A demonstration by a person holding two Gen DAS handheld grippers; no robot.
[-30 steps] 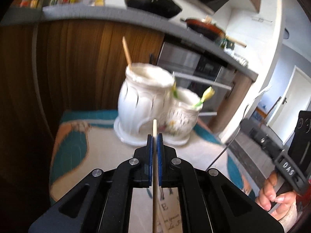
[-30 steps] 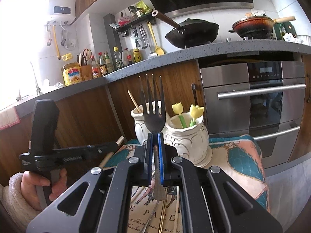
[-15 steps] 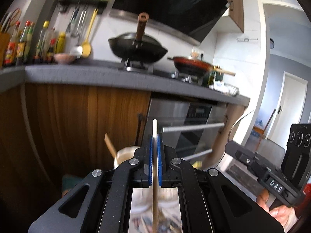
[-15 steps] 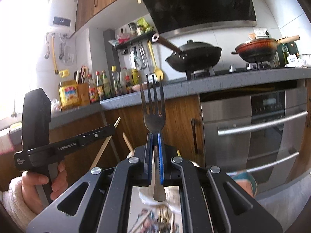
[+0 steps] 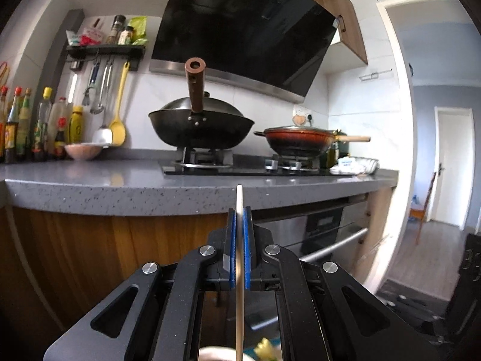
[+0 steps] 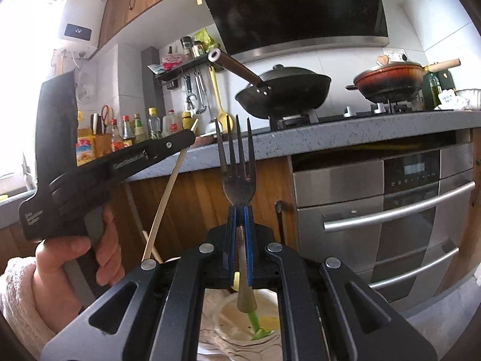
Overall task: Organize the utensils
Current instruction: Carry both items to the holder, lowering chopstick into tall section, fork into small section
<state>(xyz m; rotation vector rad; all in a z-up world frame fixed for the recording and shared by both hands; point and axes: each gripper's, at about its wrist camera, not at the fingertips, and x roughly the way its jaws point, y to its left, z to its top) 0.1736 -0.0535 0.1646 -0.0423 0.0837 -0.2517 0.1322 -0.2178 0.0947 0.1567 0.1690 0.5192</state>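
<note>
Since the earlier frames both grippers have tilted up, so the white holders have dropped to the bottom edge of each view and the counter with its wok fills the scene. The left gripper clamps a chopstick upright, its lower end cut off. The right gripper clamps a fork, tines up, its handle tip above a half-hidden holder.
</note>
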